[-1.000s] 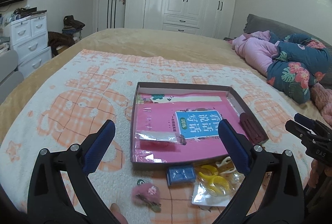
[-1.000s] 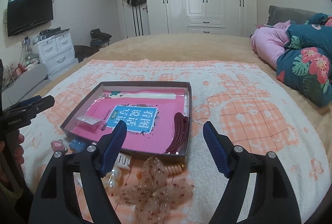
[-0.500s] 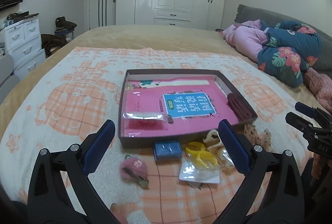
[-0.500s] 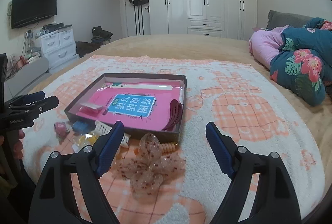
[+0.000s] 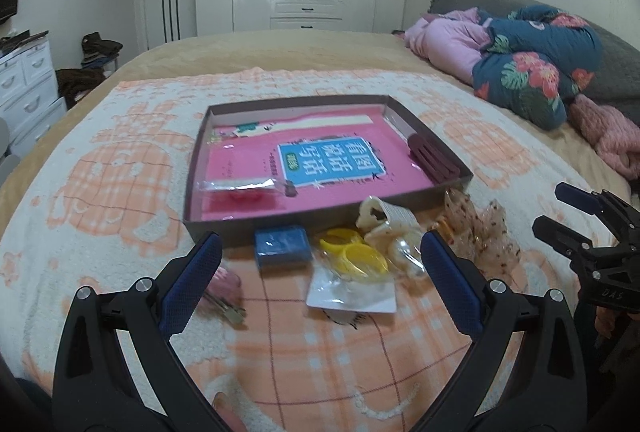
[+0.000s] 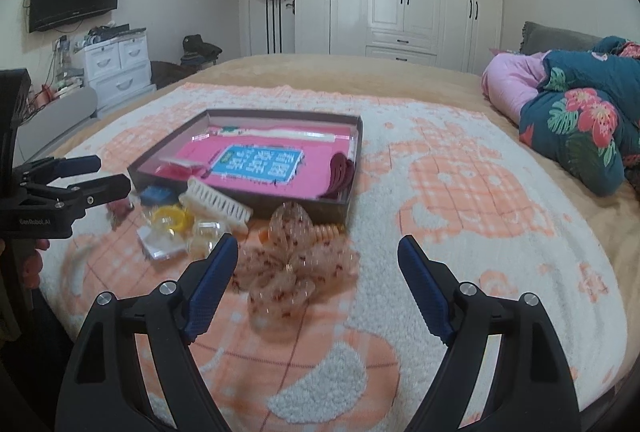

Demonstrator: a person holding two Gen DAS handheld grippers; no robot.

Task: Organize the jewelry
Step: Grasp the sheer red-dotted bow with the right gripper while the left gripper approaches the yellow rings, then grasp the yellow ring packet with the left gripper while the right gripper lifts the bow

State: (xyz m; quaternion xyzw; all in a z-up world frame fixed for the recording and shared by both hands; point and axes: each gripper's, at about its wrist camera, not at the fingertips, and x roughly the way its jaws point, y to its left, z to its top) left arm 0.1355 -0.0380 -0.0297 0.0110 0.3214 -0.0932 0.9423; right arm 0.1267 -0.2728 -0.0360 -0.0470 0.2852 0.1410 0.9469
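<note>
- Early stage, I judge: the box point(image 5: 224, 228) on the bed point(image 6: 460, 224) holds a pink booklet point(image 5: 320, 159), a bagged item point(image 5: 240, 187) and dark red clips point(image 5: 432, 157).
- Left to sort, loose at the box's 6 o'clock: blue case point(image 5: 282, 246), yellow rings point(image 5: 354, 258), white claw clip point(image 6: 218, 205), sheer bow point(image 6: 290, 258), pink hairpin point(image 5: 224, 286).
- Left tongs point(image 5: 318, 284) and right tongs point(image 6: 316, 286) both released, gripping nothing.
- Readable: "GenRobot.AI" and "DAS" on the tongs; the booklet's blue label carries Chinese characters.
</note>
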